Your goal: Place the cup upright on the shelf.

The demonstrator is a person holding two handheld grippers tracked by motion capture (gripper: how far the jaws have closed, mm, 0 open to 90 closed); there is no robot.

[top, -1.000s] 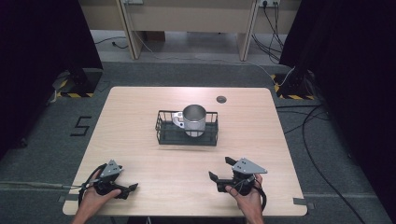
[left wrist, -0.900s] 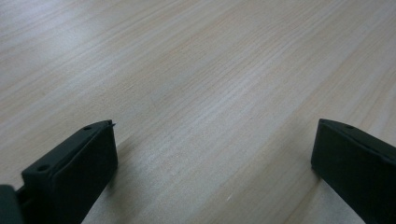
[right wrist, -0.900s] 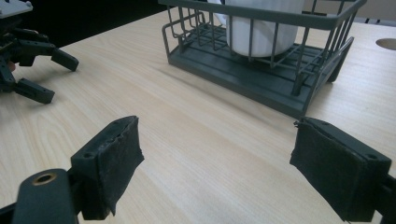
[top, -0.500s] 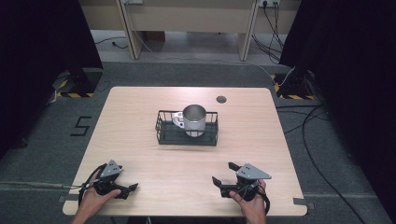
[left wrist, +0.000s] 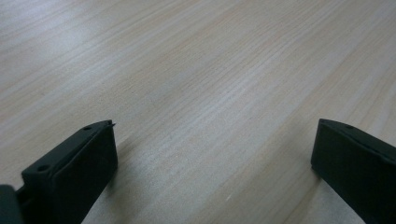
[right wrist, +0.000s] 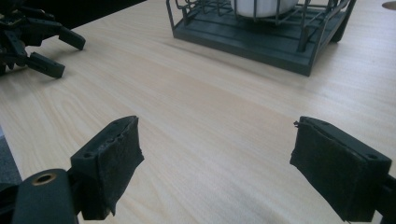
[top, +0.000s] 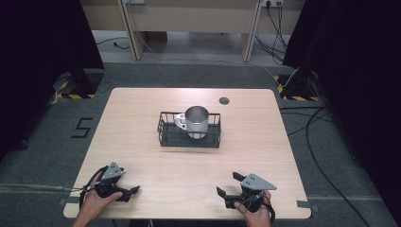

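Both handheld units are black with a grey three-cornered plate on top. The left gripper (top: 127, 192) has a black cable looping off its back end, and the right gripper (top: 228, 185) has cables bunched around the hand (top: 255, 213). Up close the left one's jaws are plain black blocks with small round holes along the top edge. The right one's jaws wear fuzzy dark pads (right wrist: 120, 161) (frayed at the edges), plus a brass-coloured ring (right wrist: 44, 178) set into the body at lower left.
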